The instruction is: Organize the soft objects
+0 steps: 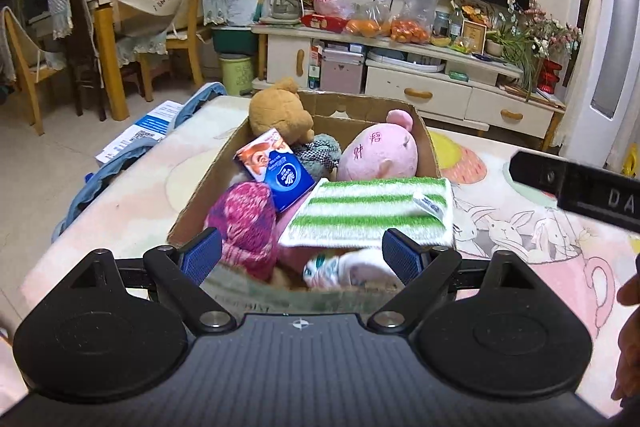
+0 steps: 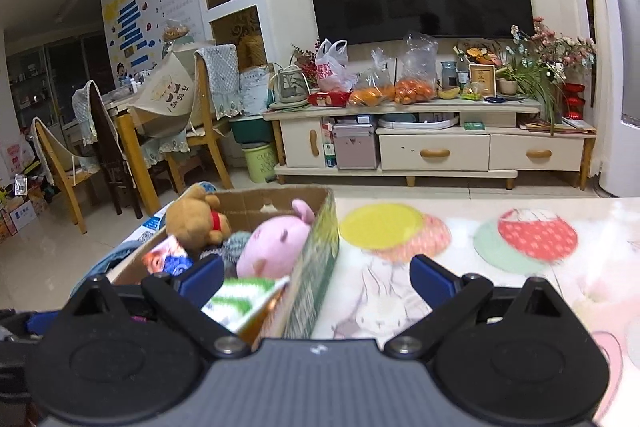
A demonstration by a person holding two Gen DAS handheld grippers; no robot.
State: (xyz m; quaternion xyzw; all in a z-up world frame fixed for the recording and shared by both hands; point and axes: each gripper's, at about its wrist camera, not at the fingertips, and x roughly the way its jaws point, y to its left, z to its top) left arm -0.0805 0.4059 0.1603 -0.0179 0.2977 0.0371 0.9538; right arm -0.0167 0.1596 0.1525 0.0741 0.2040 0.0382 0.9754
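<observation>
1. Cardboard box [image 1: 424, 143], center frame, is packed w/ soft objs: brown bear [image 1: 280, 111], pink plush [image 1: 376, 151], yarn ball [image 1: 244, 223].
2. Green-striped cloth [image 1: 368, 213] is laid across the box's lower right rim, prob. last in, not yet tucked.
3. Left gripper [image 1: 301, 257] is held wide, empty, above the near rim.
4. Right gripper [image 2: 316, 277] is spread wide, empty, straddling the box wall [image 2: 316, 279] at lower center.

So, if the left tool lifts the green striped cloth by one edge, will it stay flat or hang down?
The green striped cloth would probably droop: it looks like thin, fluffy pile. It seems light, since it rests across the cardboard box on other soft items. Its fuzzy surface should not slip much.
</observation>
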